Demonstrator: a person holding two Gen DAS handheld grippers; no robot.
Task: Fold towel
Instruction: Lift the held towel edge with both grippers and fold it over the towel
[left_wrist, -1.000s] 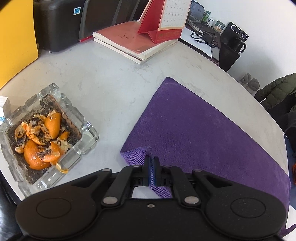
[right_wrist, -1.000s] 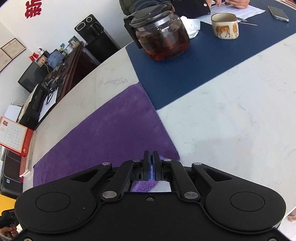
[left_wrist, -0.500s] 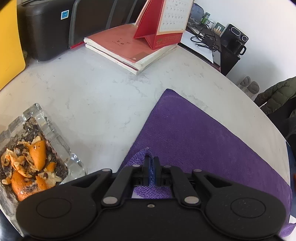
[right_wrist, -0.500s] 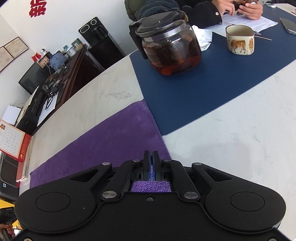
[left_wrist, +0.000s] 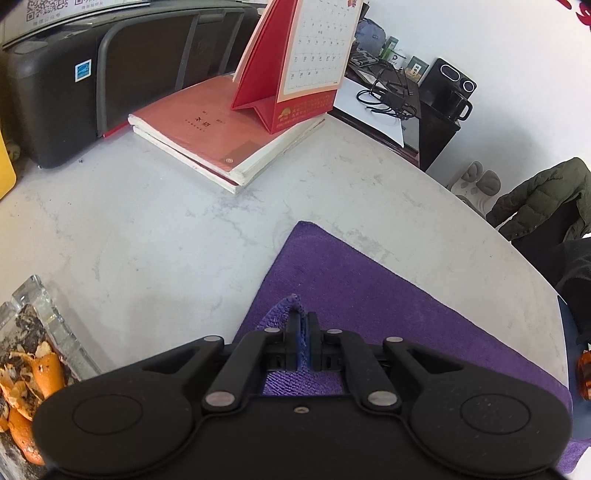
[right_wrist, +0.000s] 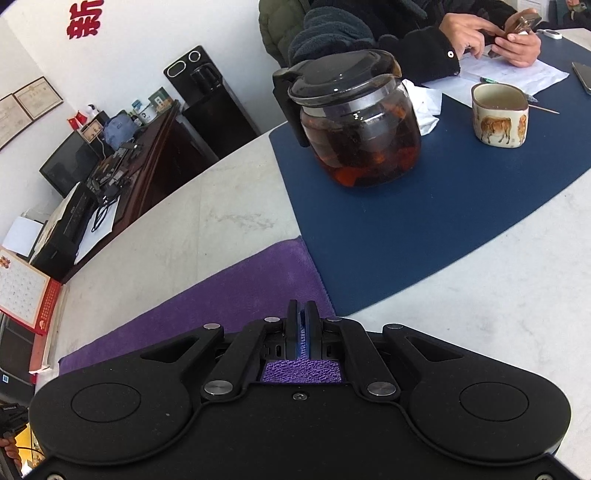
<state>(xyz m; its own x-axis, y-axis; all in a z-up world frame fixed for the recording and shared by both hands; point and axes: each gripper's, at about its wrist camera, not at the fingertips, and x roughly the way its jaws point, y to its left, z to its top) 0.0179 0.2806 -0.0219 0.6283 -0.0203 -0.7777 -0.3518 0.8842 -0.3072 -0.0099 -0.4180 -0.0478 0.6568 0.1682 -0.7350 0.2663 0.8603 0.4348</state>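
A purple towel (left_wrist: 369, 291) lies on the pale marble table (left_wrist: 147, 221). My left gripper (left_wrist: 303, 319) is shut on the towel's near left corner, which sticks up between the fingers above the flat cloth. In the right wrist view the towel (right_wrist: 221, 299) stretches away to the left, its far corner touching a blue mat (right_wrist: 424, 214). My right gripper (right_wrist: 302, 308) is shut on the towel's near right corner, and purple cloth shows under the fingers.
A glass ashtray with orange peel (left_wrist: 33, 354) sits at the left. Stacked red books (left_wrist: 221, 129) with a desk calendar (left_wrist: 295, 62) and a black printer (left_wrist: 92, 74) stand at the far side. A glass teapot (right_wrist: 354, 118) and a mug (right_wrist: 500, 114) stand on the blue mat; a seated person (right_wrist: 424, 40) is beyond.
Both grippers have carried their towel corners forward over the flat towel. The ashtray has slid to the left edge of view; the teapot and books loom closer.
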